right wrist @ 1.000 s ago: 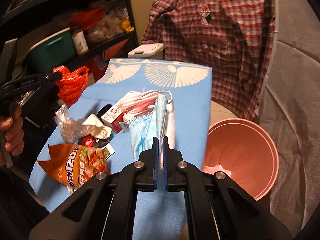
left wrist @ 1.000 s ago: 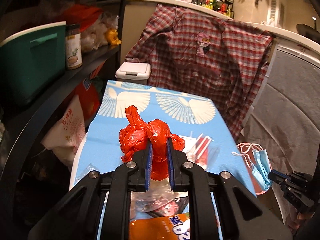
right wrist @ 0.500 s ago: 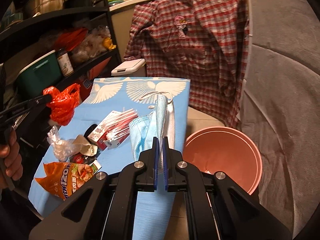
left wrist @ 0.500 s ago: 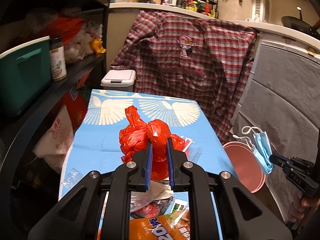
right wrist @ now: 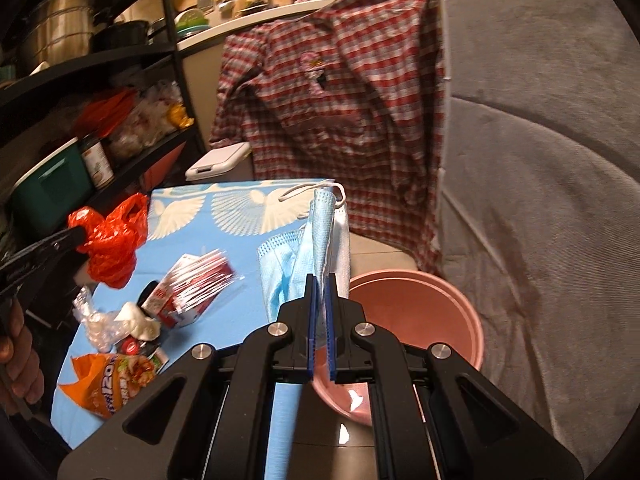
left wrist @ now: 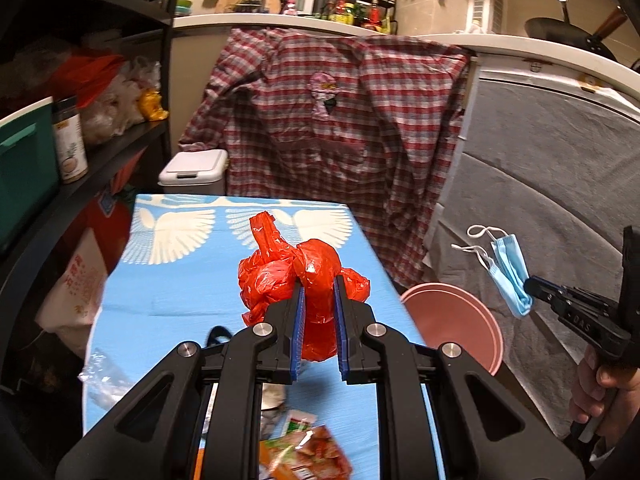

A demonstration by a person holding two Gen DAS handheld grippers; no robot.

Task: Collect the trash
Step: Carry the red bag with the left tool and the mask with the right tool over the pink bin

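Observation:
My left gripper (left wrist: 319,286) is shut on a crumpled red plastic bag (left wrist: 296,272) and holds it above the blue board (left wrist: 168,284). It also shows in the right wrist view (right wrist: 108,244). My right gripper (right wrist: 322,280) is shut on a blue face mask (right wrist: 316,232), held up beside the board, over the near rim of a pink bucket (right wrist: 420,312) on the floor. The mask (left wrist: 510,272) and bucket (left wrist: 456,320) also show in the left wrist view.
On the board lie a red-and-white packet (right wrist: 192,284), crumpled clear plastic (right wrist: 96,320), white tissue (right wrist: 140,320) and an orange snack bag (right wrist: 108,380). A black shelf (right wrist: 120,152) stands left. A plaid shirt (left wrist: 336,120), white lidded bin (left wrist: 196,172) and grey cover (right wrist: 540,160) are behind.
Both grippers have risen and drawn back with their loads. The mask has moved right, off the board and toward the pink bucket.

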